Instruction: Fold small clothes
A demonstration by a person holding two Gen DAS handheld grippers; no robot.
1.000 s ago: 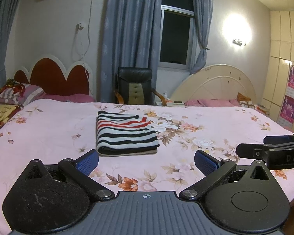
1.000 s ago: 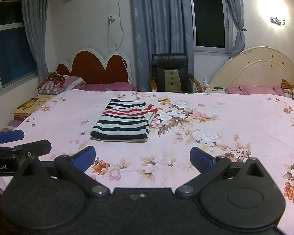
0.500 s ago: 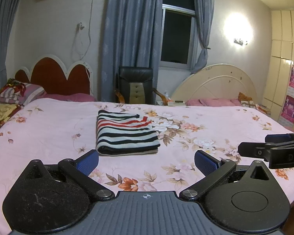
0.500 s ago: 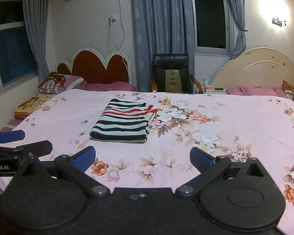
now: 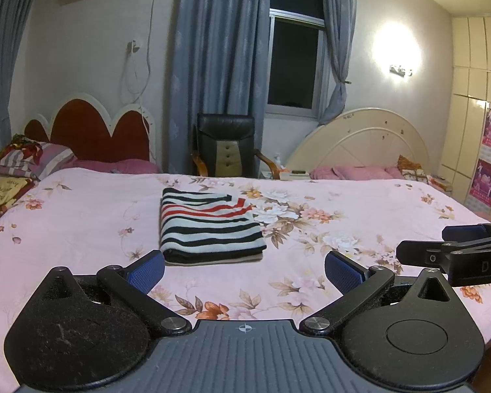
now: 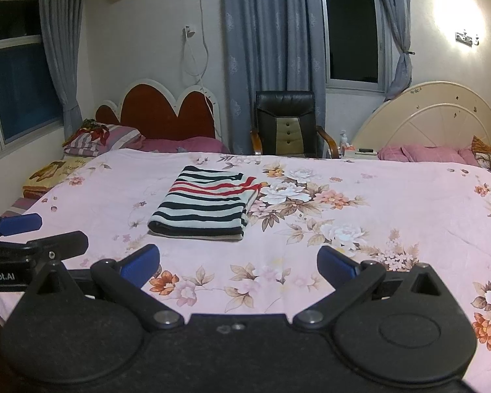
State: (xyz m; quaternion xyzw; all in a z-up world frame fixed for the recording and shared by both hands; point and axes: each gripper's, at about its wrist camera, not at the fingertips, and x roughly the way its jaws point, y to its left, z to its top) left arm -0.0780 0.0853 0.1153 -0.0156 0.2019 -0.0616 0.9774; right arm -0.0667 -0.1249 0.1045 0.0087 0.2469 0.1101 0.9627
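Note:
A striped garment (image 5: 209,227) in black, white and red lies folded into a flat rectangle on the pink floral bedspread (image 5: 81,222); it also shows in the right wrist view (image 6: 206,204). My left gripper (image 5: 244,270) is open and empty, held above the bed's near edge, short of the garment. My right gripper (image 6: 239,262) is open and empty, level with it to the right. Each gripper shows at the edge of the other's view: the right one (image 5: 455,249), the left one (image 6: 19,232).
Pillows (image 5: 32,160) lie at the red headboard (image 5: 101,131) on the left. A black chair (image 5: 226,144) stands behind the bed, beside a second bed with a cream headboard (image 5: 366,144). A wardrobe (image 5: 474,114) stands on the right.
Both grippers have drifted slightly back and up from the bed. The garment has not moved.

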